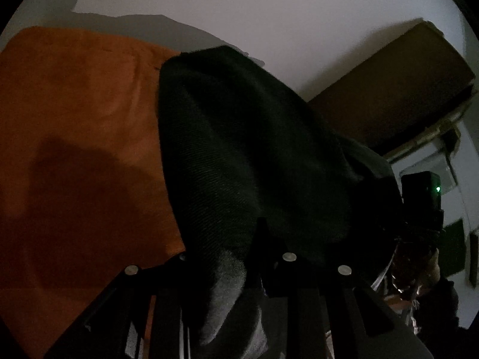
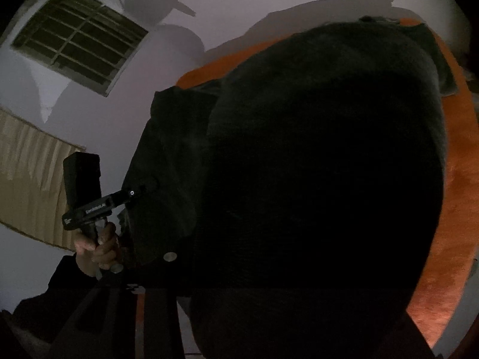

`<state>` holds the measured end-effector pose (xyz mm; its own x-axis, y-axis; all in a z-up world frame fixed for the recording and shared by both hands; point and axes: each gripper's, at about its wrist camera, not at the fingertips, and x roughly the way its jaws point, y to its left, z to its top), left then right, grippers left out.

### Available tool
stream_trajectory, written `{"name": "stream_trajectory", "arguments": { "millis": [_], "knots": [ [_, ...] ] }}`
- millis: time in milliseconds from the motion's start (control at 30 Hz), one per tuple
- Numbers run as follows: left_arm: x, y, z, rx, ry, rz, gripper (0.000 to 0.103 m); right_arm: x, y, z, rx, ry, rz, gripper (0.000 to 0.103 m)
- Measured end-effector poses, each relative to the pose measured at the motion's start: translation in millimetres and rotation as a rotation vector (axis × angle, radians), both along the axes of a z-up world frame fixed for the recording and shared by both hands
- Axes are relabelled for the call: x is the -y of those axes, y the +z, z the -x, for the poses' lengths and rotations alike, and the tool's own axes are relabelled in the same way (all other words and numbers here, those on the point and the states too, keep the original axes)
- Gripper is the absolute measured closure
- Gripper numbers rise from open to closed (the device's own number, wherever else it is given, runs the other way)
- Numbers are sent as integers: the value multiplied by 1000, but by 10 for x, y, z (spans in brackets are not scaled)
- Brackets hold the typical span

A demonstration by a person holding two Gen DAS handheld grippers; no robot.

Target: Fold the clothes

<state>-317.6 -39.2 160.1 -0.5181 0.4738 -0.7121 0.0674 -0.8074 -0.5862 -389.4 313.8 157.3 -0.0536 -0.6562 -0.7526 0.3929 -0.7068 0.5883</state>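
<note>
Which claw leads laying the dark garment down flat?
Neither clearly; probably left. The left claw pinches a visible edge of the dark garment, orange blanket showing beside it. The right camera is mostly smothered.

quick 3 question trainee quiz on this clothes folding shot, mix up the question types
1. True or false: the dark garment lies flat on the orange cover.
2. Which gripper shows in the right wrist view, held by a hand? A) left gripper B) right gripper C) neither
3. Fill in: the wall opening with bars is a ____.

Key: 1 false, it hangs lifted off the cover. 2 A. 3 window.
</note>
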Motion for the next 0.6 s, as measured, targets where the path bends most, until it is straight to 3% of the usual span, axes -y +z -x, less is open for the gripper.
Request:
{"name": "stream_trajectory", "arguments": {
  "millis": [133, 333, 433, 600],
  "knots": [
    [-75, -166, 526, -7, 38, -13, 79, -60, -33, 488, 17, 21, -14, 64],
    [-64, -657, 1505, -80, 67, 9, 79, -370, -339, 1753, -31, 81, -1, 64],
    [-39, -1022, 2156, -43, 69, 2, 79, -369, -579, 2375, -26, 112, 14, 64],
    [-105, -1316, 2958, -36, 83, 43, 79, -321, -963, 3427, 2, 138, -1, 65]
  ]
}}
